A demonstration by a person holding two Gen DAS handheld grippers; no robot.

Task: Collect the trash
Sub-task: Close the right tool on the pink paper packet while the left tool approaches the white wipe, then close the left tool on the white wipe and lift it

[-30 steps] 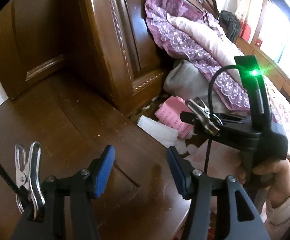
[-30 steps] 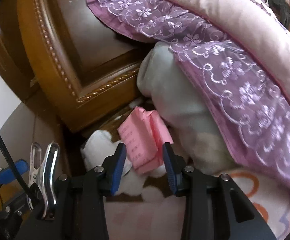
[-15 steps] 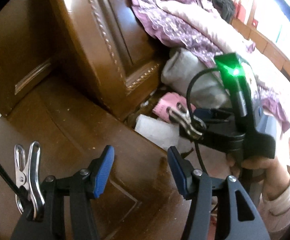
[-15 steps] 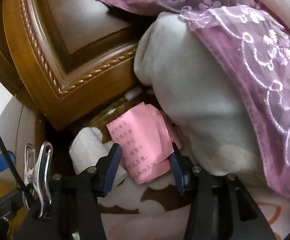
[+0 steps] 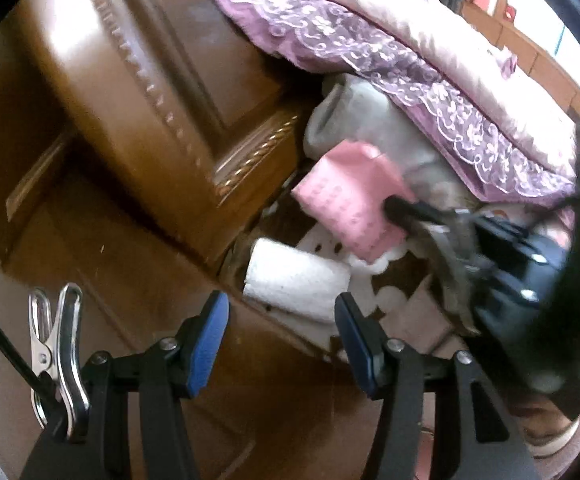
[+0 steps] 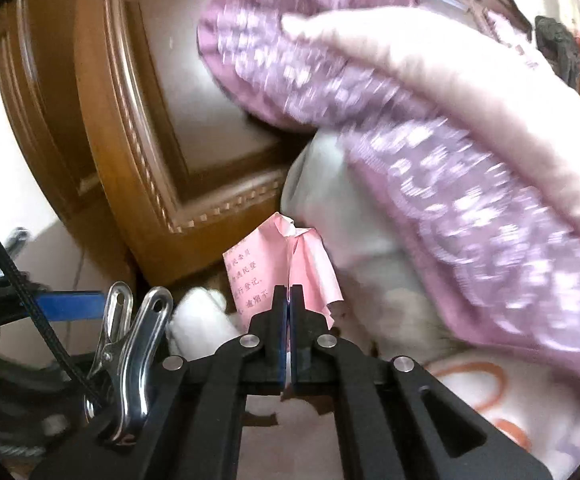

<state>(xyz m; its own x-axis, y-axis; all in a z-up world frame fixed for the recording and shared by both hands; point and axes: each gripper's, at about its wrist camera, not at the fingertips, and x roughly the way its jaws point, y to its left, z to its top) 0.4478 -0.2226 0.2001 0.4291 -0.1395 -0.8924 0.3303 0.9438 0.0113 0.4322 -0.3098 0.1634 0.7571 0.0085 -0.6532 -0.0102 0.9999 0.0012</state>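
Note:
A crumpled pink printed paper (image 6: 278,264) is pinched between the blue pads of my right gripper (image 6: 289,300), which is shut on it and holds it up in front of the wooden headboard. From the left wrist view the same pink paper (image 5: 349,204) hangs from the right gripper (image 5: 393,204) above the bed. A white wad of tissue (image 5: 293,280) lies in the gap between bedside cabinet and bed, just beyond my left gripper (image 5: 280,320), which stands open with nothing between its fingers. The tissue (image 6: 198,316) also shows left of the pink paper.
A brown wooden bedside cabinet top (image 5: 110,264) lies under my left gripper. The carved headboard (image 5: 162,92) rises behind it. A purple lace quilt (image 5: 389,52) and a grey pillow (image 5: 369,120) are heaped on the bed at the right. A hand (image 5: 541,432) holds the right tool.
My right gripper closed on the pink paper and lifted it off the bed. My left gripper moved toward the gap, so the white tissue now sits just ahead of its fingers.

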